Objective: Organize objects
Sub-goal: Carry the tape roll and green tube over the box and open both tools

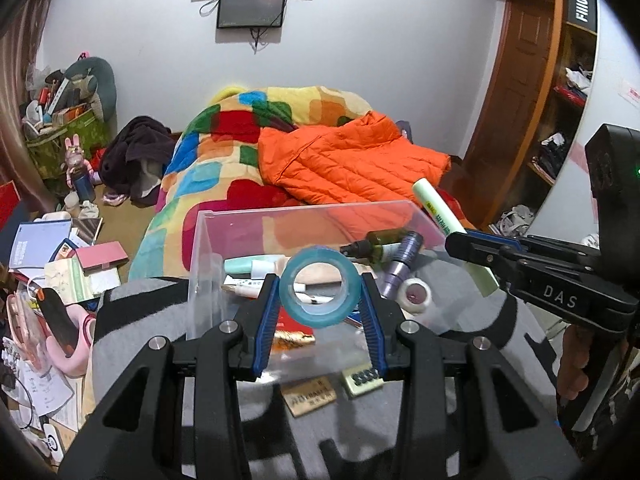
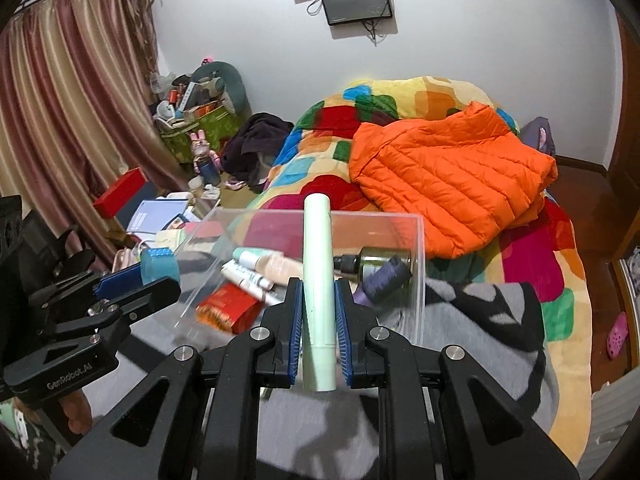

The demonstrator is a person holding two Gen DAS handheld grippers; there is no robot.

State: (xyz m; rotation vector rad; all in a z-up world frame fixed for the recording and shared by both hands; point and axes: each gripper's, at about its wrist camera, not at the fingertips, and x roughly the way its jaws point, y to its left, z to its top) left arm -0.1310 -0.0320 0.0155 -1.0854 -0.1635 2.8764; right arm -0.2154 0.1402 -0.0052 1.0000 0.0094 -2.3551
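Note:
My left gripper [image 1: 319, 286] is shut on a blue roll of tape [image 1: 318, 286], held upright over the near side of a clear plastic box [image 1: 208, 264]. It also shows in the right wrist view [image 2: 160, 266]. My right gripper [image 2: 317, 286] is shut on a pale green tube [image 2: 317, 276], held above the box's near edge [image 2: 420, 272]; the tube also shows in the left wrist view [image 1: 436, 210]. Inside the box lie a dark green bottle [image 1: 380, 246], a purple thread spool [image 1: 402, 260], a mint-capped tube [image 1: 252, 266], white pens and a red packet [image 2: 228, 308].
The box sits on a grey and black cloth [image 1: 132, 320] on a bed with a colourful blanket [image 1: 216, 152] and an orange jacket [image 1: 344, 160]. A white tape roll [image 1: 416, 294] and small cards [image 1: 312, 394] lie near the box. Cluttered books and bags are at left.

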